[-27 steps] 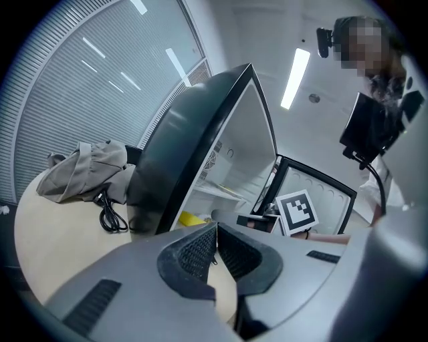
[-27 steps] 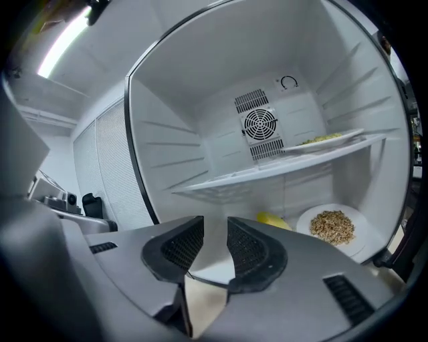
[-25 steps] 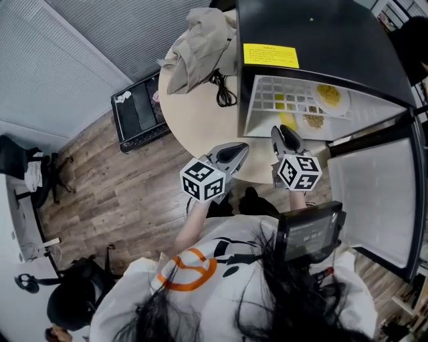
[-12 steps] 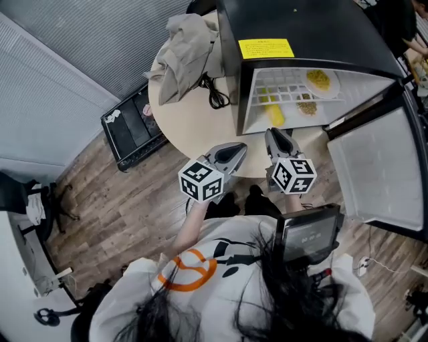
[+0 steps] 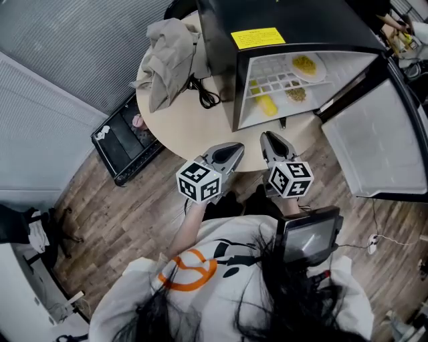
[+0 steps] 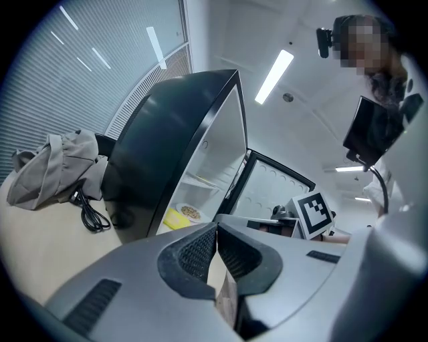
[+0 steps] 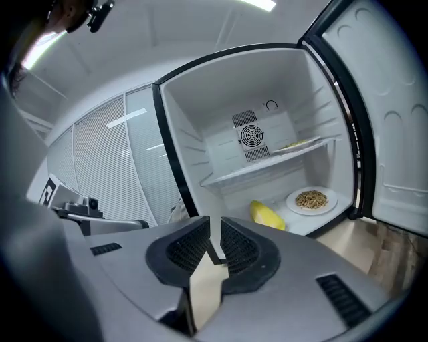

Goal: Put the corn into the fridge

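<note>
The right hand-held gripper (image 7: 214, 228) has just been closing its jaws; they now stand only narrowly apart, with a thin slit between the ribbed pads and nothing in it. It is aimed at the open front of the fridge (image 5: 287, 17). The left hand-held gripper (image 6: 216, 230) has its jaws pressed together at the tips and is also empty. In the head view both are held side by side over the near edge of the round counter (image 5: 180, 127), the left one just left of the right, each with its marker cube toward the person. Past the right jaws, the corn (image 7: 267, 215) lies on the white bottom floor of the fridge, under the shelf. Near it on its right, and apart from it, is a white plate of brown grains (image 7: 311, 199). On the shelf above sits a second plate with yellow food (image 5: 305, 65). The black fridge stands on the counter with a yellow label (image 5: 257, 37) on its top, and its door (image 5: 374, 143) is swung wide open to the right. Left of the fridge on the counter lie a crumpled beige cloth (image 5: 167, 57) and a coiled black cable (image 5: 200, 93).
</note>
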